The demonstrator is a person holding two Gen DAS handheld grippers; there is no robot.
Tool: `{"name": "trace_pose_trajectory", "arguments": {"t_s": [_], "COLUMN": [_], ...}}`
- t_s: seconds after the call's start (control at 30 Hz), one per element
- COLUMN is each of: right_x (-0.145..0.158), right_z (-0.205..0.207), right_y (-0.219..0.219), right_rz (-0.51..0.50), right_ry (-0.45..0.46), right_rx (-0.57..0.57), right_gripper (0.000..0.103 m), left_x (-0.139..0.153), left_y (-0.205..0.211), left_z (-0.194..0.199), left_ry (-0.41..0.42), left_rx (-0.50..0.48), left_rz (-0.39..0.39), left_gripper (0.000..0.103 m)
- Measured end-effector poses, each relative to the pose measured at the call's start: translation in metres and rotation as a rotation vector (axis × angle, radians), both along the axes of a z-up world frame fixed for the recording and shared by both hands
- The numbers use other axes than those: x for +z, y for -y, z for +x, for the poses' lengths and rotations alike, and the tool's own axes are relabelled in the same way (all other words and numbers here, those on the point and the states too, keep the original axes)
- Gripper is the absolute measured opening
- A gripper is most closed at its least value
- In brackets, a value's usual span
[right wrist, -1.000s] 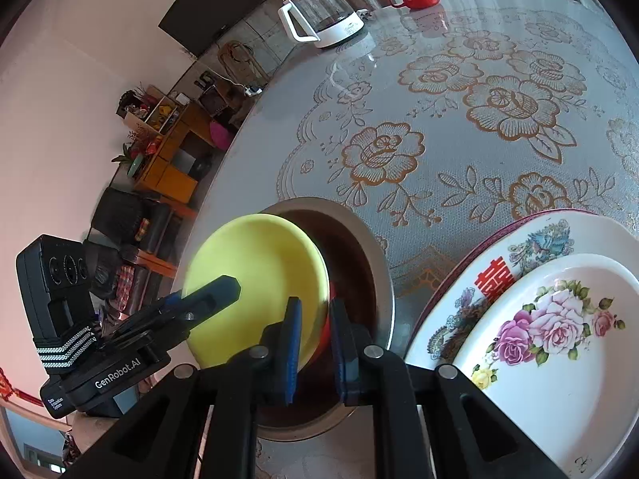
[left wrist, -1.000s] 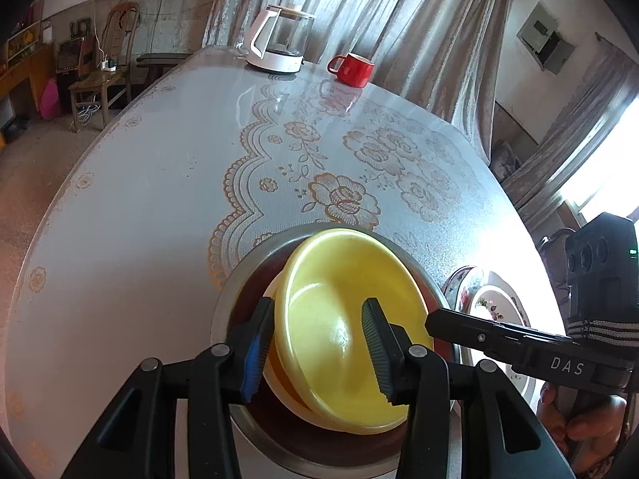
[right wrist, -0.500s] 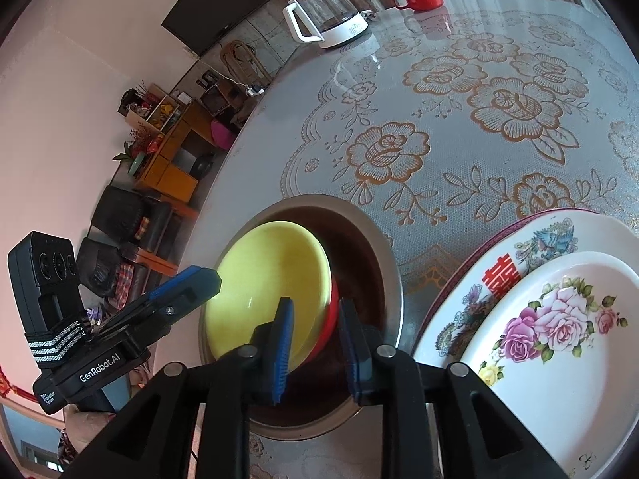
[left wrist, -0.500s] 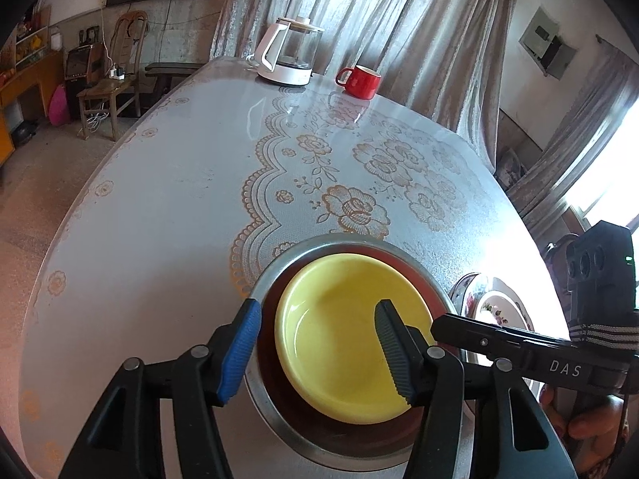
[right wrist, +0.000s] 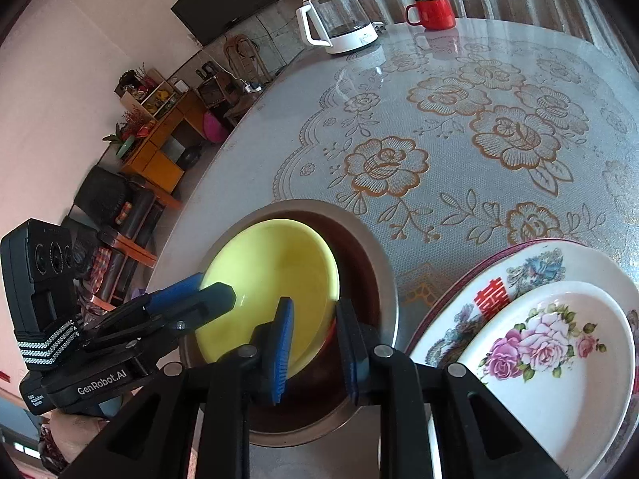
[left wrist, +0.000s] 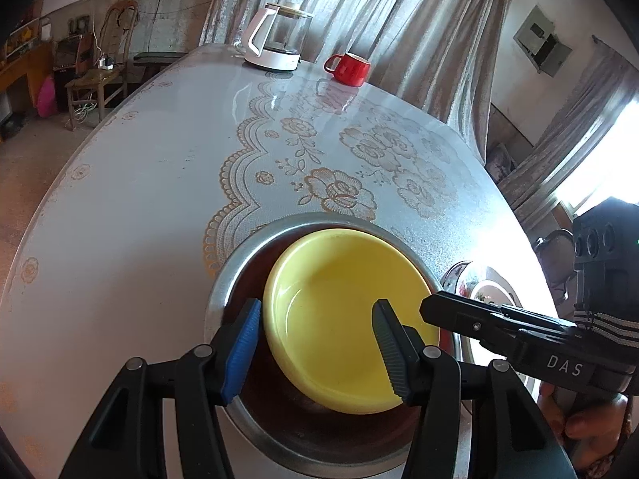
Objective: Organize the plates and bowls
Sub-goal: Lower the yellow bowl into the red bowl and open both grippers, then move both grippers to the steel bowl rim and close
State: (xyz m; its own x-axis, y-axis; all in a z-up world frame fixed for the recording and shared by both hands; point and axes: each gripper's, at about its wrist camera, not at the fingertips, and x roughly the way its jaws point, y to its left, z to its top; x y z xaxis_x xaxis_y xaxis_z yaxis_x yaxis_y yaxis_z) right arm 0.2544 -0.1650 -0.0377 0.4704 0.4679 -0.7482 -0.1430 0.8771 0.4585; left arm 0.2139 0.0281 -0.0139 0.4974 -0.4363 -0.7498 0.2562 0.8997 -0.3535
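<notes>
Since the earlier frame the round yellow plastic bowl [left wrist: 343, 319] has dropped flat into the wide stainless steel basin [left wrist: 223, 275]. The right gripper [right wrist: 313, 345] has released its rim, jaws parted. The left gripper [left wrist: 315, 353] stands spread wide, holding nothing.

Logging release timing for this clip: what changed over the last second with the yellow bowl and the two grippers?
The yellow bowl went from tilted up to lying nested in the metal basin. The right gripper, earlier pinching the bowl's rim, has opened and let go. The left gripper has spread wider, straddling the bowl's near rim. The stacked plates, kettle and red mug stayed put.
</notes>
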Motion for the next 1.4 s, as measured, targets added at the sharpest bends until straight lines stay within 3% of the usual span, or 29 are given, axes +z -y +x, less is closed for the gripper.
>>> {"name": "trace_pose_trajectory", "arguments": {"t_s": [0.3, 0.53, 0.7, 0.97, 1.4], "right_x": [0.012, 0.018, 0.020, 0.024, 0.007], "right_z": [-0.006, -0.013, -0.026, -0.053, -0.077], "right_y": [0.018, 0.024, 0.019, 0.012, 0.009], "right_rz": [0.047, 0.066, 0.045, -0.042, -0.044], "right_ry": [0.061, 0.077, 0.100, 0.170, 0.121], "right_rx": [-0.052, -0.077, -0.074, -0.086, -0.087], "right_gripper": [0.024, 0.024, 0.028, 0.031, 0.032], "left_x": [0.009, 0.021, 0.023, 0.020, 0.012], "left_y": [-0.012, -0.013, -0.006, -0.003, -0.011], "left_z": [-0.007, -0.021, -0.039, -0.065, -0.084], "left_ry": [0.018, 0.086, 0.129, 0.161, 0.196], "left_rx": [0.029, 0.063, 0.060, 0.071, 0.110], "left_rz": [-0.034, 0.050, 0.100, 0.120, 0.170], "left_gripper": [0.061, 0.074, 0.077, 0.083, 0.087]}}
